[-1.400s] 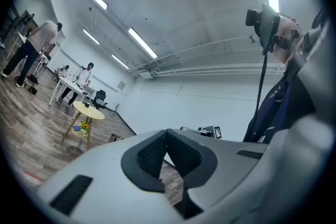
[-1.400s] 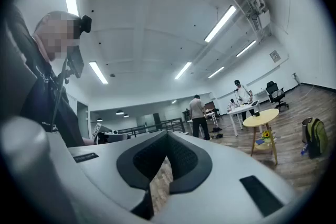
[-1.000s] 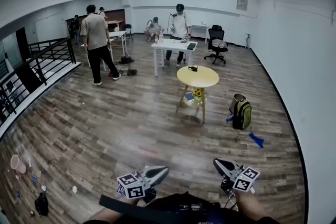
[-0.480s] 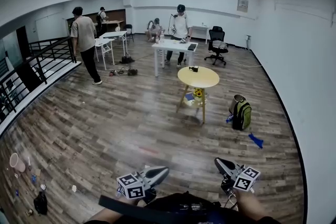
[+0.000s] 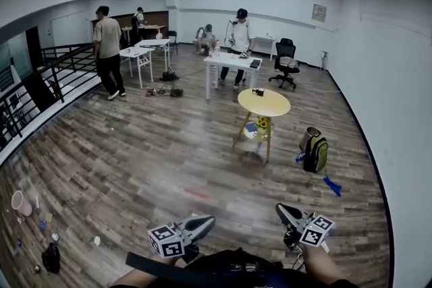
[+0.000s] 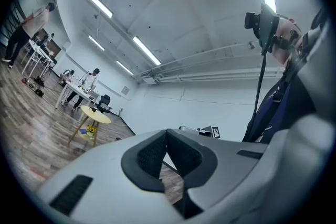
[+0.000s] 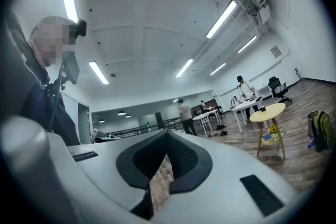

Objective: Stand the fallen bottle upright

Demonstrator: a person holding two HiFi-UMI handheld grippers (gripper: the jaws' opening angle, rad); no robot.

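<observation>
I cannot pick out a fallen bottle in any view. In the head view my left gripper (image 5: 210, 218) and right gripper (image 5: 279, 207) are held low in front of me, over the wooden floor, both pointing ahead. In the left gripper view the left gripper (image 6: 167, 131) has its tips together with nothing between them. The right gripper (image 7: 168, 132) is likewise shut and empty in its own view. A round yellow table (image 5: 264, 103) stands ahead with a small dark thing (image 5: 258, 92) on it.
A green backpack (image 5: 315, 153) and a blue scrap (image 5: 331, 185) lie right of the table. A white table (image 5: 233, 63) with a standing person (image 5: 240, 30) is behind. Another person (image 5: 106, 44) stands at left near a black railing (image 5: 34, 88). A pink cup (image 5: 20, 202) and dark bottle-like thing (image 5: 50, 257) sit bottom left.
The person in the beige shirt has walked away to the far left. The view has swung a little, so the yellow table sits further right. Both grippers keep their place in view, still shut.
</observation>
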